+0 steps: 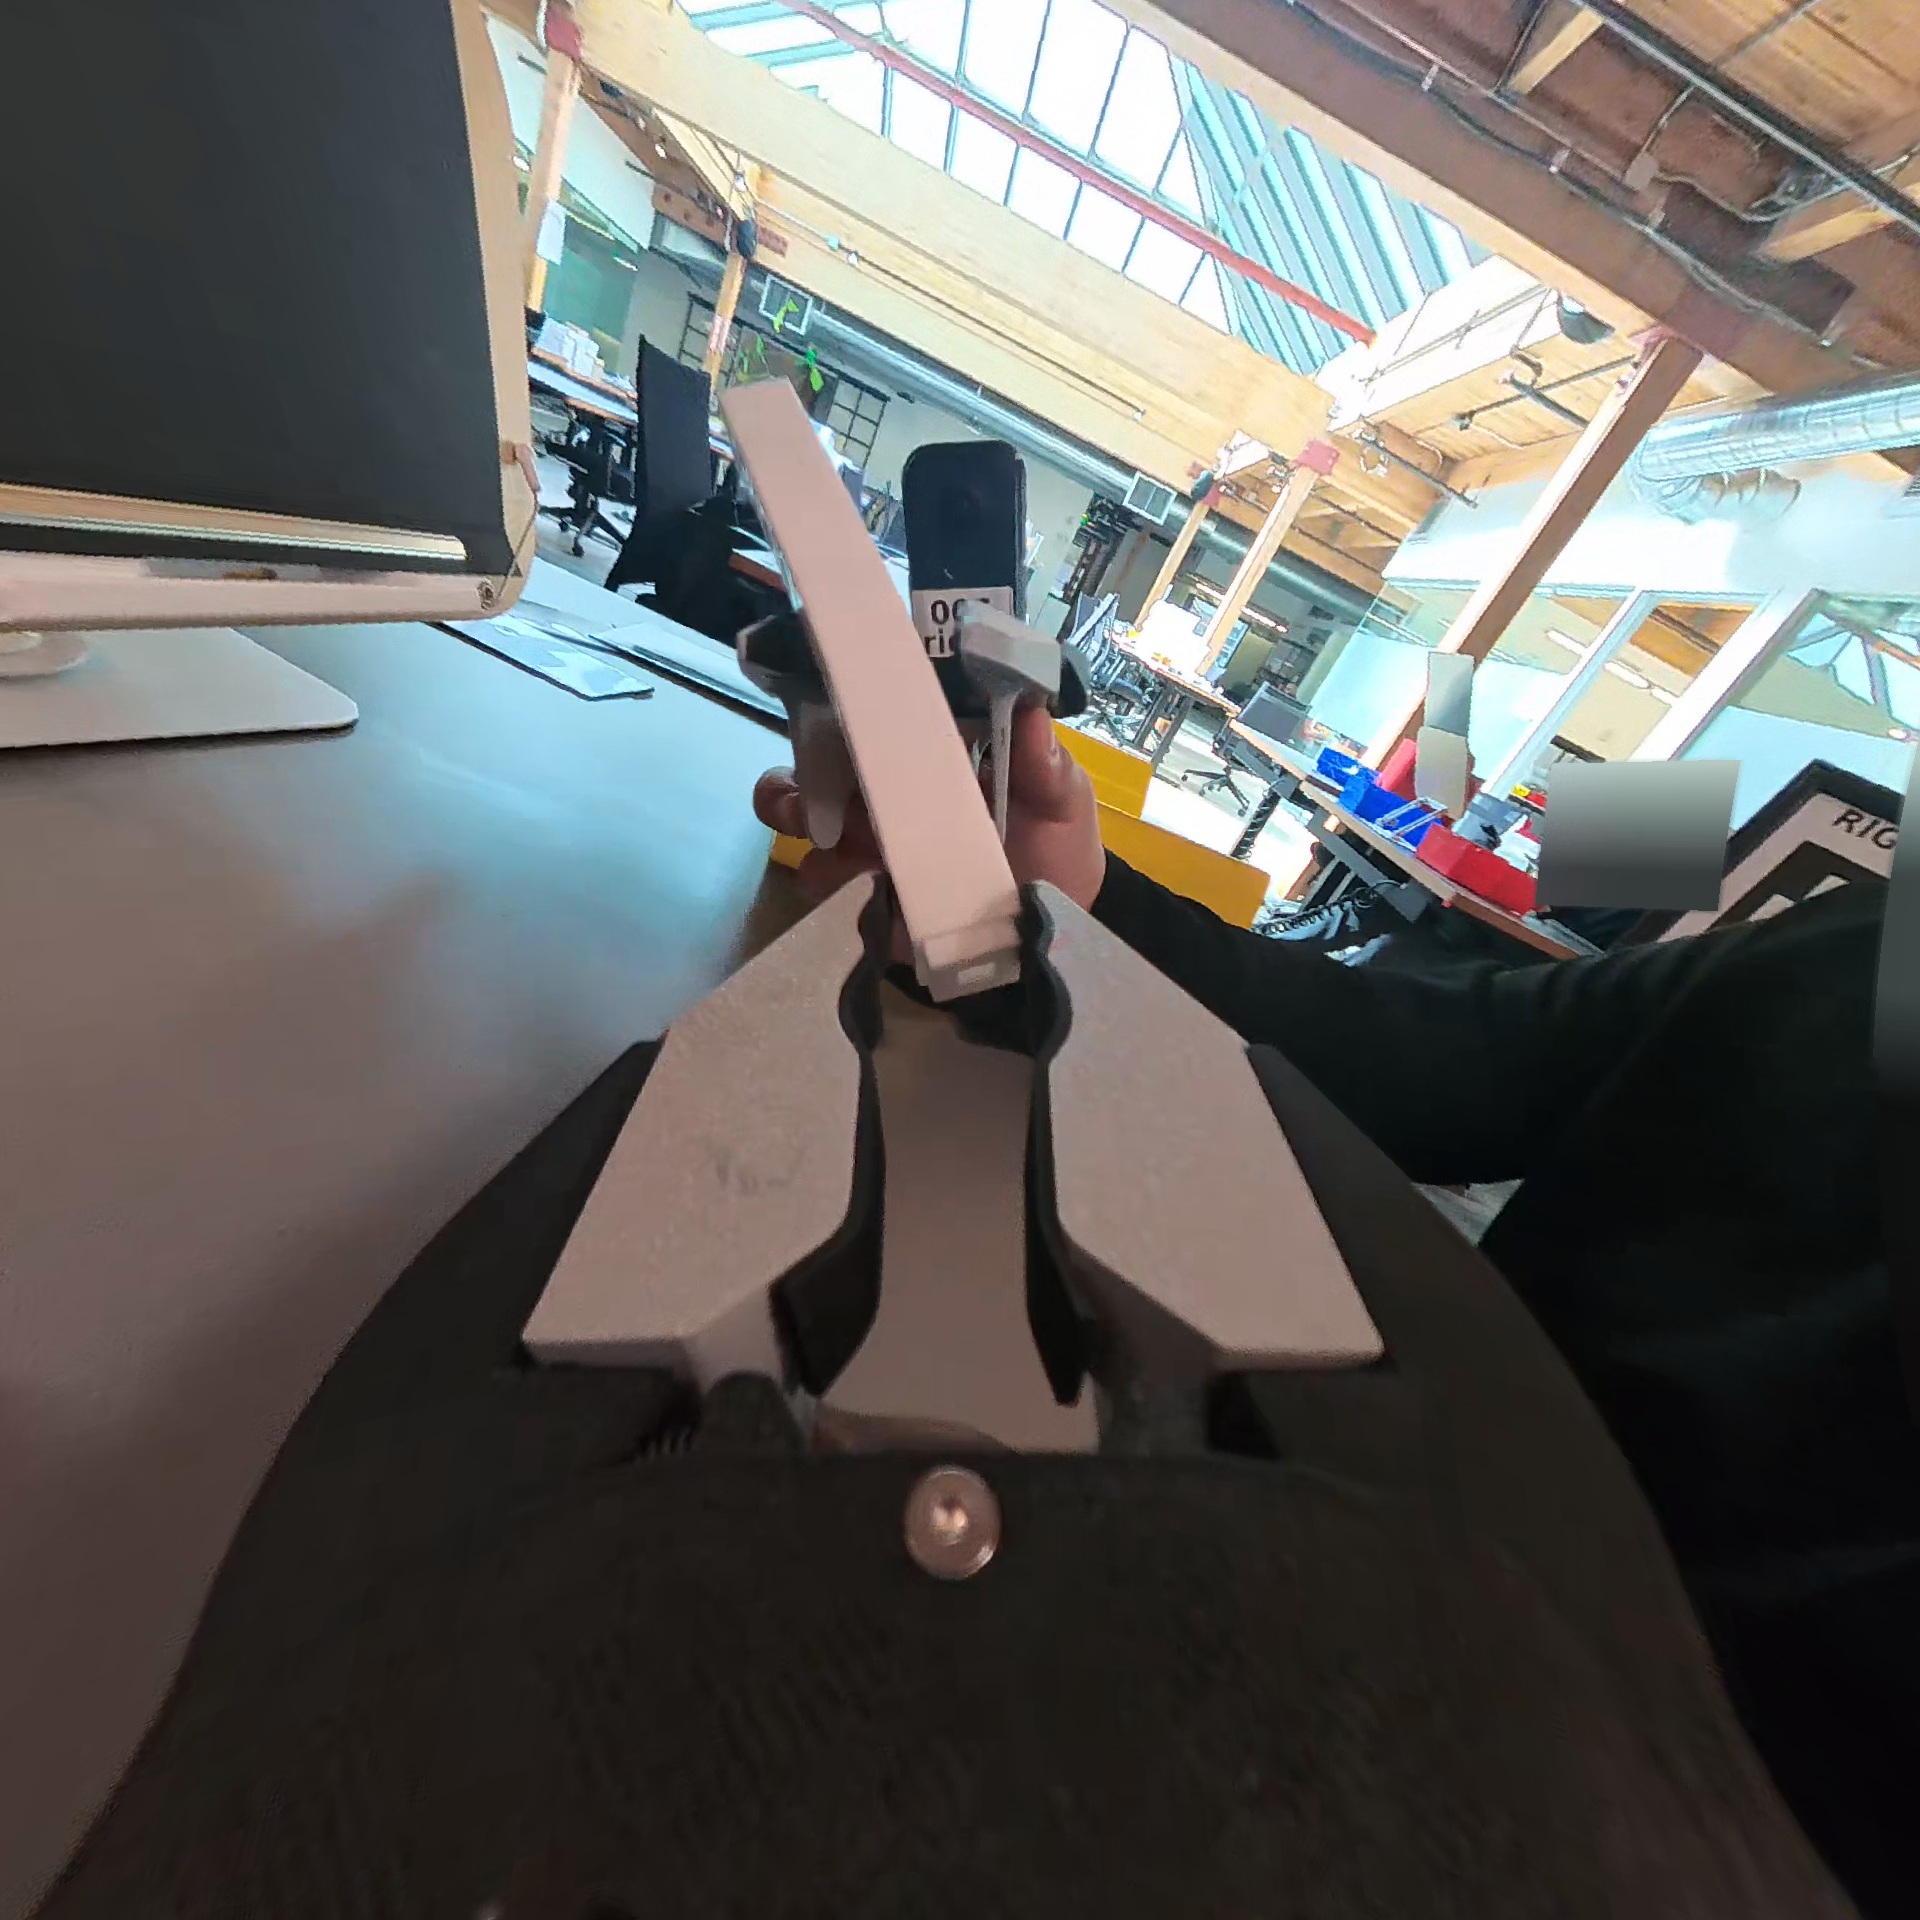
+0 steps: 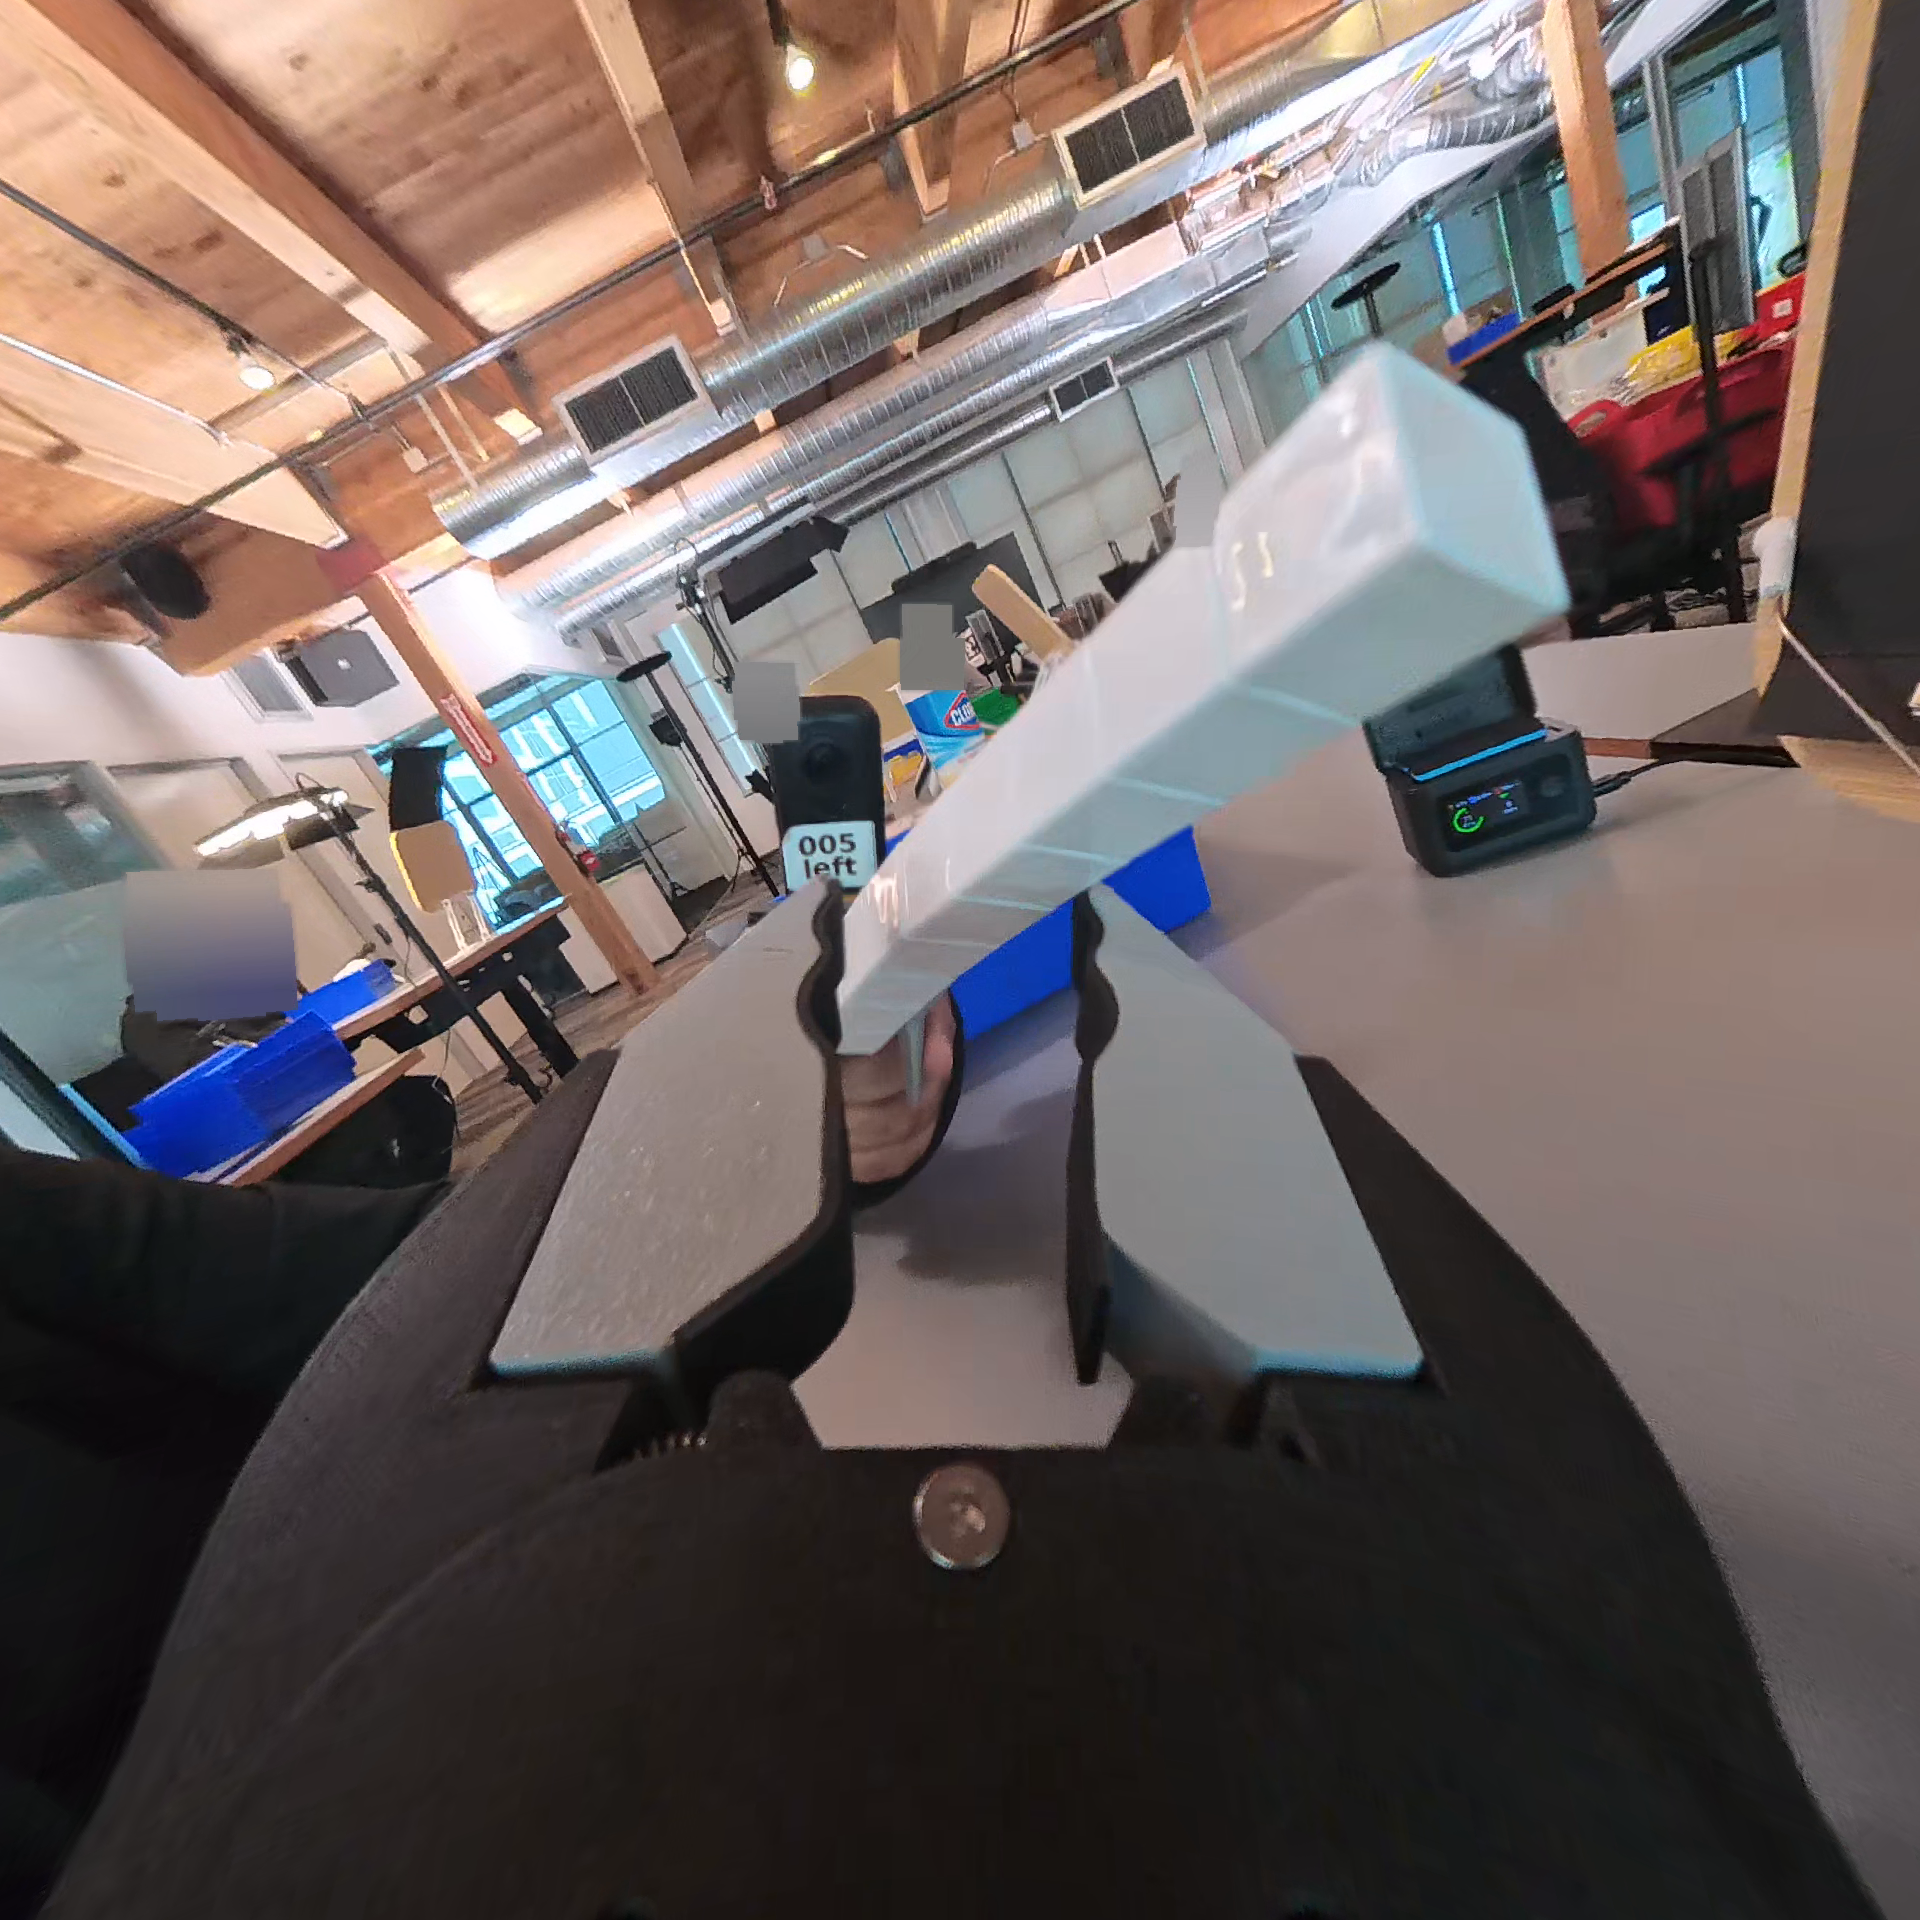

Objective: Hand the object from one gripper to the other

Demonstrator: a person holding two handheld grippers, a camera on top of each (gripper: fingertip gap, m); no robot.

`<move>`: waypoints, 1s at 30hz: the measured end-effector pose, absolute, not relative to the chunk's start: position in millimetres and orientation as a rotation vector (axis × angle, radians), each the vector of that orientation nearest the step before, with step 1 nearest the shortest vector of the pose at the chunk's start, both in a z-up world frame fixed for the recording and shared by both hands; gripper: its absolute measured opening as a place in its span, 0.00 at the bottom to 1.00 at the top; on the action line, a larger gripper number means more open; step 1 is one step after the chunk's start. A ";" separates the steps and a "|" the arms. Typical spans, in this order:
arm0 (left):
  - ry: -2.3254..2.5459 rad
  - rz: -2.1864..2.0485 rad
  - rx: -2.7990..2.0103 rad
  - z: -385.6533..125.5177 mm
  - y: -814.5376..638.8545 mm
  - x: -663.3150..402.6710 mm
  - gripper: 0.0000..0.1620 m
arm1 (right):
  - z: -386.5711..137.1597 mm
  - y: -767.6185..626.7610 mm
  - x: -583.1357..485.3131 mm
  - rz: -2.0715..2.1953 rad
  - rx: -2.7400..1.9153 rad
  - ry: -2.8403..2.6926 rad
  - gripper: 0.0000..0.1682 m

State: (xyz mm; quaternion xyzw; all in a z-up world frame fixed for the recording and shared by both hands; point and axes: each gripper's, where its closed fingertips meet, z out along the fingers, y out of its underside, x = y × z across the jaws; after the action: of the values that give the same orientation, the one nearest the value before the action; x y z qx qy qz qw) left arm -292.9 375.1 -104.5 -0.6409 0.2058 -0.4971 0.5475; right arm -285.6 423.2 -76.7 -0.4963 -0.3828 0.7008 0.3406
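Grey desk [image 2: 1558, 1091] in an open loft office, white bar mid-air over it

Wood beams and silver ducts up top, a monitor [image 1: 239, 270] off to the left claw's left. The left claw [image 1: 951, 940] pinches the bar's [image 1: 862, 665] near end, and the bar sticks up and away. The right claw [image 2: 956, 961] is spread apart; the bar lies between its fingers, against the left one with a gap at the right.

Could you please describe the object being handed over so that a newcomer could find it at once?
Look above the grey table, between the two facing grippers. A long white bar slants there, its near end pinched by the left gripper. Nothing else is long, white and square-edged.
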 end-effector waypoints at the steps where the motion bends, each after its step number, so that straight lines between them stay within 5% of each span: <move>1: 0.489 -1.192 -1.521 -104.9 374.4 -291.5 0.13 | -75.4 424.6 -284.8 1.837 -1.285 -0.979 0.18; 16: 0.516 -1.104 -1.706 -140.2 383.5 -284.3 0.14 | -75.5 415.3 -285.0 1.745 -1.237 -1.107 0.11; 21: 0.494 -1.013 -1.739 -146.1 390.6 -290.3 0.30 | -79.9 422.0 -284.6 1.478 -1.218 -1.173 0.11; 30: 0.416 -1.028 -1.687 -132.1 393.3 -305.7 0.30 | -124.7 436.1 -287.4 0.507 -1.037 -1.550 0.11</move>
State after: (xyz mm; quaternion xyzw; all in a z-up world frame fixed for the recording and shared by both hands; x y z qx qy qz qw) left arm -305.7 393.3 -132.1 -0.7073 0.1745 -0.4312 0.5322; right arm -287.4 436.1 -124.7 -0.4416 -0.6598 0.2159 0.5683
